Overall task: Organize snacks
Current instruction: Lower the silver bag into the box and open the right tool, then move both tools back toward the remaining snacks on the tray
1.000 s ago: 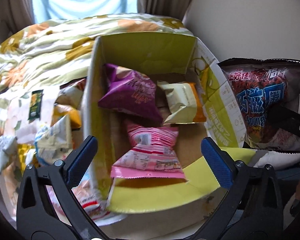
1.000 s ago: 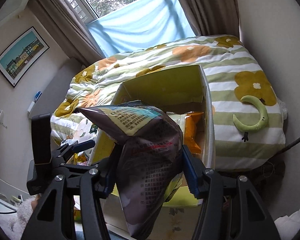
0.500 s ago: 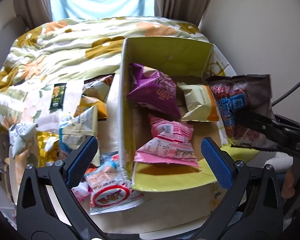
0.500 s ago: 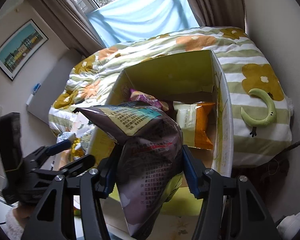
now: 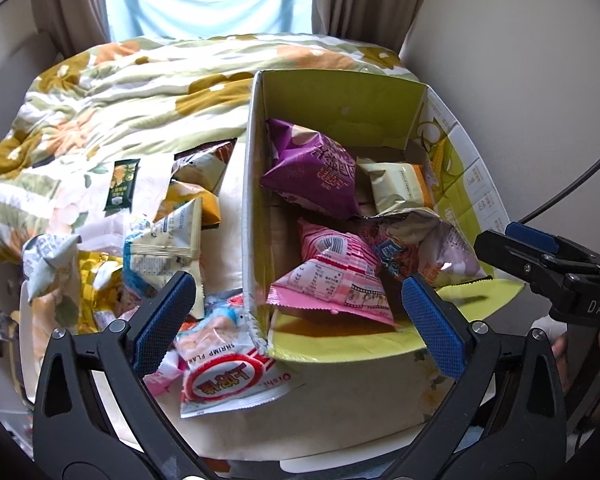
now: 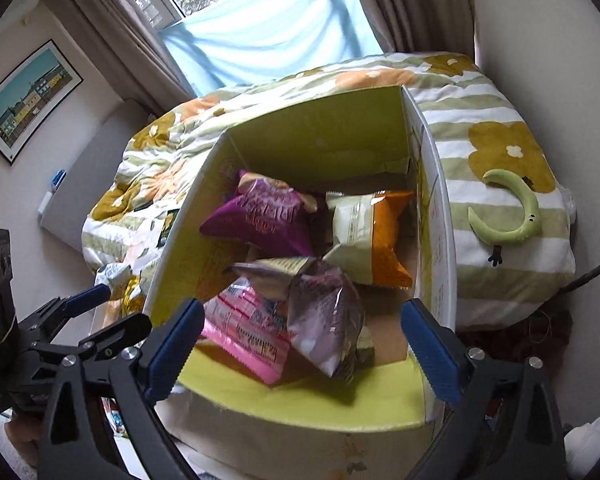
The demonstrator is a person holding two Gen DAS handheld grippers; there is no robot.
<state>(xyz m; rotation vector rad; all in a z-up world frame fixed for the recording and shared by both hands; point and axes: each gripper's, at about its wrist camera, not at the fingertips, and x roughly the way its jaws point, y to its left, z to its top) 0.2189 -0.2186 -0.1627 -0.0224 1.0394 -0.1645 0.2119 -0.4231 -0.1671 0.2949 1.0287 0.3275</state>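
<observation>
My right tool (image 6: pixel 300 336) has just spread its jaws and the dark snack bag (image 6: pixel 324 312) now lies loose in the green box (image 6: pixel 312 140); I'd lift straight out, then send the spread, empty left tool (image 5: pixel 296 314) to the shrimp packet (image 5: pixel 228 376) on the bed (image 5: pixel 112 92)

snack bags (image 5: pixel 332 276) in green box (image 5: pixel 340 100)

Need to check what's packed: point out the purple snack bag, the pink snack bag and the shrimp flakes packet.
purple snack bag (image 6: pixel 260 218): right wrist view, middle of its printed face.
pink snack bag (image 5: pixel 332 276): left wrist view, centre of its back panel.
shrimp flakes packet (image 5: pixel 224 376): left wrist view, red logo, outside the box.
</observation>
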